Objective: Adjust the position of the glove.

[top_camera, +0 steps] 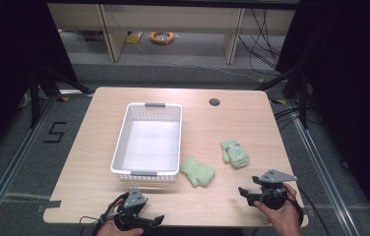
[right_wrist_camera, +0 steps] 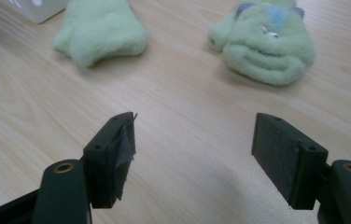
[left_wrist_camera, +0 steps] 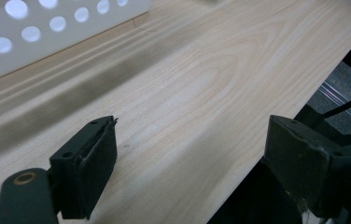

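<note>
Two green mittens lie on the wooden table (top_camera: 232, 123), and both grippers sit low at the near edge with nothing in them. Over to the right gripper (top_camera: 250, 194): jaws spread wide, released, a hand (top_camera: 282, 212) wrapped round its body. Straight ahead of those jaws and a little to their left lies the plain mitten (right_wrist_camera: 100, 31), flat on the wood. Ahead and to their right is the patterned mitten (right_wrist_camera: 266, 41), blue and purple patches on its back, well apart from the plain one. Neither mitten touches the jaws; bare table lies between.

Now the left gripper (top_camera: 151, 222): also released, jaws wide apart, one over the wood and the other hanging past the table's near edge in its own view. Ahead of it and to its left stands the white basket (left_wrist_camera: 47, 32), perforated wall facing the jaws, near but not touching. From above, the basket (top_camera: 146, 173) stands just beyond the left gripper, with the plain mitten (top_camera: 198, 172) just beside its near right corner and the patterned mitten (top_camera: 234, 153) farther right, beyond the right gripper.
</note>
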The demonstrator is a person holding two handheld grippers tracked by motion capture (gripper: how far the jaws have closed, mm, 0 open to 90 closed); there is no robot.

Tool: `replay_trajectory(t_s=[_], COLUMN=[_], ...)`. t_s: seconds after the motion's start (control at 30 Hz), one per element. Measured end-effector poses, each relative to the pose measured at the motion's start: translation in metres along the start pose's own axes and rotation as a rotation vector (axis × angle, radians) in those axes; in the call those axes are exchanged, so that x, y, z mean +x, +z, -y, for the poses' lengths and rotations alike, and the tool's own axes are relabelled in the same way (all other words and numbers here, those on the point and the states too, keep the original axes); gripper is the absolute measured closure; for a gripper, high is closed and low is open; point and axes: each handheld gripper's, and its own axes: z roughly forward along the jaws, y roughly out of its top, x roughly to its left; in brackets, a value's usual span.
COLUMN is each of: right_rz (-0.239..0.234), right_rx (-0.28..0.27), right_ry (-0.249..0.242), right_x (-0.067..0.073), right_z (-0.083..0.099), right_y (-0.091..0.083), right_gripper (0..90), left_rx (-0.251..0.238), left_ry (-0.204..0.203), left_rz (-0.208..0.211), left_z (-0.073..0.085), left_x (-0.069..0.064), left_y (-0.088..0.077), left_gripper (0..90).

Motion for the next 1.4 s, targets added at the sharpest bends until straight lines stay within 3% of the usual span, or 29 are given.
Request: replay_trajectory(t_s=[0.07,0.13,0.17,0.23,0.3,0.37,0.4,0.43,0.5,0.6,0.7,0.73,0.8,0.83,0.87,0.9,1.07,1.1,1.17,1.37,1.4], right_rz=[-0.014,-0.005,-0.029,-0.017,-0.037,-0.007,-0.005,-0.012,-0.01,-0.029,-0.042,-0.042,-0.058,-0.055,-0.058,-0.061,-0.082,-0.091,-0.098,-0.117,-0.122], right_rx=[0.005,0.01,0.012,0.007,0.014,0.002,-0.005,0.001,-0.014,-0.023,-0.024,-0.032,-0.038,-0.043,-0.048,-0.059,-0.055,-0.048,-0.06,-0.035,-0.026], right_ry=[0.013,0.027,-0.006,-0.009,-0.006,0.026,-0.006,0.021,-0.007,0.002,0.018,-0.015,0.008,-0.017,0.008,-0.022,-0.049,-0.035,-0.067,-0.098,-0.084], right_x=[0.001,0.005,0.001,0.002,0.002,0.006,0.004,0.006,0.005,0.008,0.013,0.012,0.015,0.013,0.016,0.015,0.023,0.026,0.03,0.041,0.044], right_z=[0.0,0.0,-0.001,-0.002,-0.002,-0.002,-0.003,-0.003,-0.004,-0.008,-0.012,-0.014,-0.019,-0.021,-0.023,-0.026,-0.039,-0.041,-0.048,-0.066,-0.067], right_y=[0.0,0.0,0.001,0.0,0.001,0.001,0.001,0.001,0.001,0.001,0.001,0.002,0.002,0.002,0.002,0.004,0.013,0.015,0.022,0.042,0.044], right_gripper=[32.4,33.2,33.3,33.8,34.5,35.2,36.2,37.3,39.0,41.8,44.7,45.6,47.0,48.5,50.0,50.6,57.1,58.0,59.8,63.2,63.2], left_rx=[0.0,0.007,0.001,0.011,0.01,0.009,0.009,0.0,0.009,-0.001,0.007,0.009,0.011,0.003,0.003,0.0,-0.001,-0.001,0.009,0.001,0.001], left_ry=[-0.018,-0.01,-0.016,0.01,0.013,0.011,0.011,0.002,0.011,-0.014,-0.006,0.014,0.013,0.007,0.007,0.001,0.001,0.001,0.011,0.007,0.007], left_rz=[0.001,0.001,0.002,0.0,-0.001,0.0,0.0,0.001,0.0,0.001,-0.002,-0.005,-0.015,-0.012,-0.012,-0.008,-0.01,-0.01,-0.009,-0.008,-0.008], left_z=[0.0,0.0,0.0,0.0,0.0,0.0,0.0,0.0,0.0,0.0,0.0,0.0,-0.001,0.0,0.0,0.0,-0.001,-0.001,-0.001,-0.001,-0.001], left_x=[-0.001,0.0,-0.001,0.001,0.001,0.0,0.0,0.0,0.0,-0.001,0.0,0.001,0.001,0.001,0.001,0.001,0.001,0.001,0.002,0.002,0.002], left_y=[0.001,0.0,0.001,-0.001,-0.001,-0.001,-0.001,0.0,-0.001,0.0,0.0,-0.001,0.0,0.0,0.0,0.0,0.0,0.0,-0.001,-0.001,-0.001], left_gripper=[16.6,16.5,16.6,16.5,16.5,16.5,16.6,16.5,16.6,16.5,16.6,16.5,16.6,16.5,16.6,16.5,16.6,16.5,16.5,16.5,16.6])
